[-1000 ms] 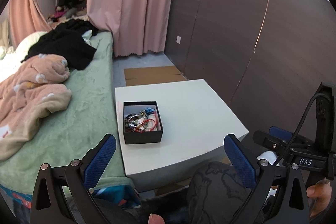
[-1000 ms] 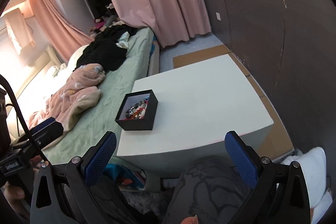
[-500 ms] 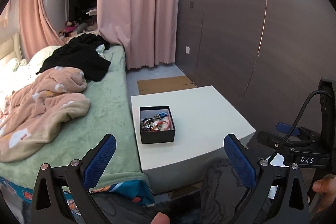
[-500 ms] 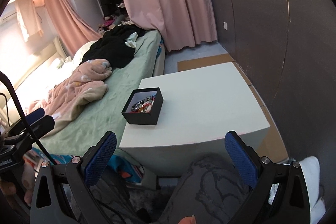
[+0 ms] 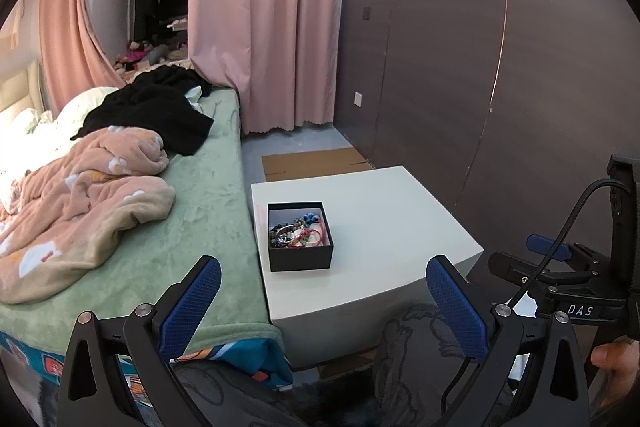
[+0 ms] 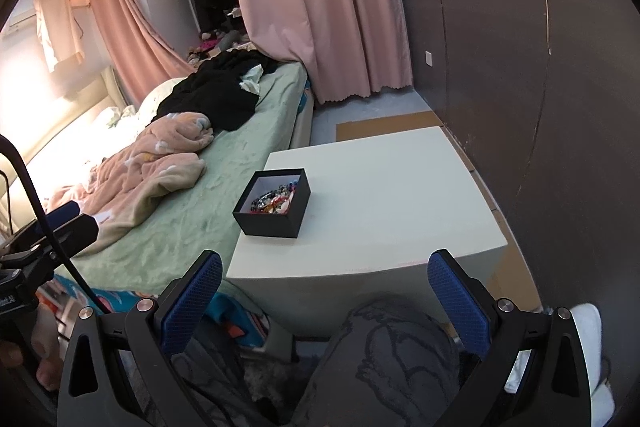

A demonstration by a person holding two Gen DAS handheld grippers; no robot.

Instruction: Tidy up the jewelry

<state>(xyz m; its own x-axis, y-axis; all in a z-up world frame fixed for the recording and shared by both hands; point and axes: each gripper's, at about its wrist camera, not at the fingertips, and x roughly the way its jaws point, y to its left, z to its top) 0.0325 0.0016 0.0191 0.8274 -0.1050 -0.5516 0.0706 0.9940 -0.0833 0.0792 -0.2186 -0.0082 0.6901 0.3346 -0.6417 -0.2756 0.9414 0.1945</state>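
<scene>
A small black box [image 5: 299,247] [image 6: 274,205] full of tangled beaded jewelry [image 5: 297,231] [image 6: 274,199] sits on the left part of a low white table [image 5: 384,227] [image 6: 384,195]. My left gripper [image 5: 324,307] hangs open well short of the table's near edge, nothing between its blue-padded fingers [image 5: 192,307]. My right gripper [image 6: 326,303] is open and empty too, held back over a person's knee. The right gripper also shows at the right edge of the left wrist view [image 5: 560,267].
A bed with a green cover [image 5: 212,211], a pink blanket [image 5: 88,195] and black clothes [image 5: 152,115] runs along the table's left. A dark panelled wall [image 5: 480,87] stands to the right. Flat cardboard [image 5: 312,163] lies on the floor behind the table. A person's knee [image 6: 384,347] is below.
Both grippers have pulled back and tilted up; the table and box now appear smaller and farther away. Both stay open and empty.
</scene>
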